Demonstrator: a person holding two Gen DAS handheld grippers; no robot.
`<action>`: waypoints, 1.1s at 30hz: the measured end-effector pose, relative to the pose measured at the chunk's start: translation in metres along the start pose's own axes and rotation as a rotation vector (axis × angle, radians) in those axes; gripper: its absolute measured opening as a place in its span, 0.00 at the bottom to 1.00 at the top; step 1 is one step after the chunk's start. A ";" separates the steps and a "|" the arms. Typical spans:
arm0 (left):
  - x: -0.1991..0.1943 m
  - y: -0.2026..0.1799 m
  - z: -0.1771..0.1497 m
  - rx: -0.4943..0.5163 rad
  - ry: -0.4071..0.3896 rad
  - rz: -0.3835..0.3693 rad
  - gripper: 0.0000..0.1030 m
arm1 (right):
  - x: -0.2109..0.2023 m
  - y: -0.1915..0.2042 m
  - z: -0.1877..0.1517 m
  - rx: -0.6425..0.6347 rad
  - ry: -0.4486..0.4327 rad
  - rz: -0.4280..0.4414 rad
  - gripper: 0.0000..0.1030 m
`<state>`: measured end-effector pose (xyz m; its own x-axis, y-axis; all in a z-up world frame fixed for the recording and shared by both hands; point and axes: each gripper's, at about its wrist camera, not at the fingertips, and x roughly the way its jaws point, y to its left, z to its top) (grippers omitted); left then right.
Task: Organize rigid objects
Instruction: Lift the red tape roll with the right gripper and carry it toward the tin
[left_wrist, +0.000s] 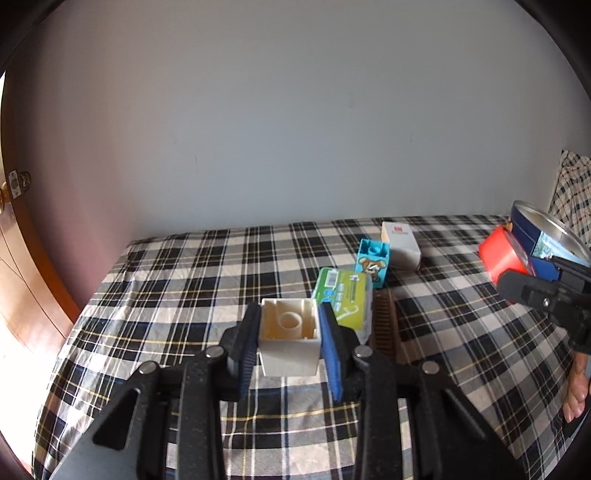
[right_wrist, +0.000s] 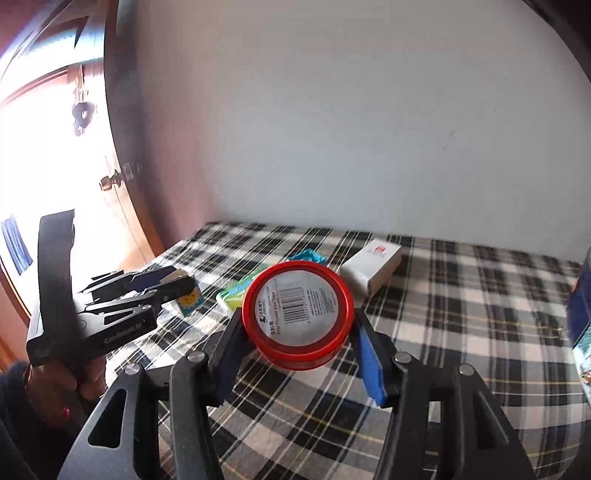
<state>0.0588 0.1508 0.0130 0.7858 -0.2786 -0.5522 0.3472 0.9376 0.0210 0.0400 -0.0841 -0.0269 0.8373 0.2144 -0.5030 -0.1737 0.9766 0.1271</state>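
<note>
Left tongs (left_wrist: 289, 329) clenched on a cream toy brick (left_wrist: 289, 338), hollow underside facing the camera, both pads flat on its side walls. Brick is lifted clear of the plaid bed (left_wrist: 177, 280). From the right wrist view the same left tongs (right_wrist: 173, 282) sit at 9 o'clock, gripped by a hand (right_wrist: 79, 373); a sun sticker on the brick (right_wrist: 190, 301) shows below the fingers.

Right tongs (right_wrist: 295, 325) grasping a red round tape case (right_wrist: 297, 314), barcode label facing the camera, pads on opposite sides of the rim, case held off the bed (right_wrist: 461, 314). In the left wrist view those right tongs (left_wrist: 532, 280) come in at 3 o'clock with the red case (left_wrist: 498, 258); a blue tin (left_wrist: 543, 232) with a shiny open mouth sits right behind it, touching or nearly so, can't tell which.

Still lying on the bed, left wrist view:
- green-white packet (left_wrist: 343, 295), just past the brick at 1 o'clock
- brown comb-like item (left_wrist: 384, 321), beside the packet at its 3 o'clock
- teal brick with a cartoon face (left_wrist: 373, 262), beyond the packet
- white box with a red logo (left_wrist: 400, 245), just beside the teal brick, near the wall

Right wrist view: white box (right_wrist: 371, 267) at 1 o'clock of the red case, packet (right_wrist: 232, 295) and teal brick (right_wrist: 308, 254) partly hidden behind it.
</note>
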 end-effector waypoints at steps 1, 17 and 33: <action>-0.002 -0.001 0.000 0.000 -0.005 0.007 0.29 | -0.002 -0.001 0.001 -0.005 -0.010 -0.010 0.56; -0.019 -0.056 0.006 0.053 -0.069 0.043 0.29 | -0.022 -0.022 0.002 -0.012 -0.066 -0.049 0.56; -0.036 -0.087 0.003 0.015 -0.075 0.021 0.29 | -0.050 -0.057 -0.023 -0.036 -0.030 -0.130 0.56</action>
<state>0.0022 0.0786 0.0337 0.8290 -0.2746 -0.4872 0.3377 0.9402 0.0448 -0.0039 -0.1497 -0.0281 0.8690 0.0856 -0.4873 -0.0804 0.9963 0.0315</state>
